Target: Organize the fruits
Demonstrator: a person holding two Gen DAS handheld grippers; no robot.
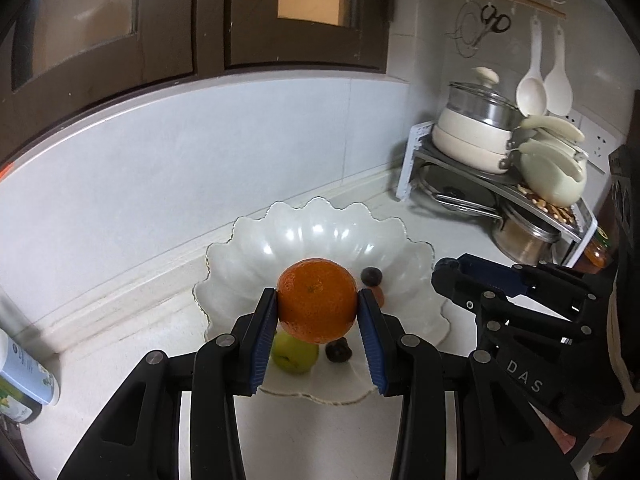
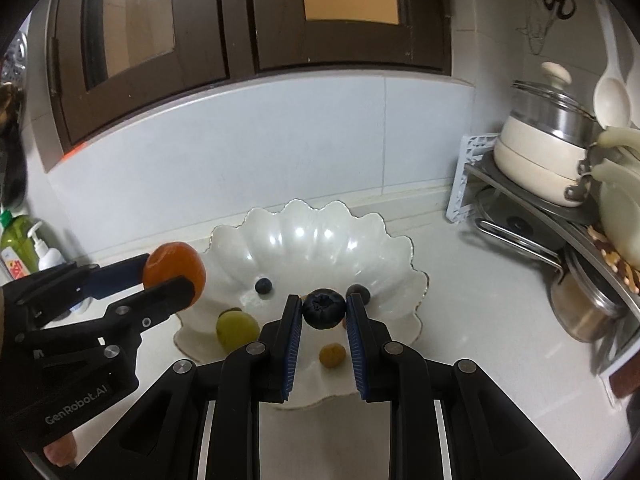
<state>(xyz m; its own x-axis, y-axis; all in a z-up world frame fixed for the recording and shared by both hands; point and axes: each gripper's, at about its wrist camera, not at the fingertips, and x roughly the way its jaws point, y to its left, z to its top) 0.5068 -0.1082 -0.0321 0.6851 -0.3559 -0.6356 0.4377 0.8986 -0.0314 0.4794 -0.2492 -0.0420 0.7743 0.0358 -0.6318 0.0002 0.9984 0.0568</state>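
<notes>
Orange [image 1: 317, 300] clamped in left hand-held gripper [image 1: 318, 308]; right [image 2: 323, 309] pinches blueberry [image 2: 323, 308].

We see a pale, glossy table [image 2: 460, 300] running along a tiled wall. On it sits a white scalloped bowl [image 2: 312, 232] near the middle. To the right stands a metal corner rack [image 2: 532, 208] with a steel pot [image 2: 580, 308] beneath it. At the far left stand a green bottle [image 2: 14, 248] and a white pump bottle [image 2: 47, 254].
</notes>
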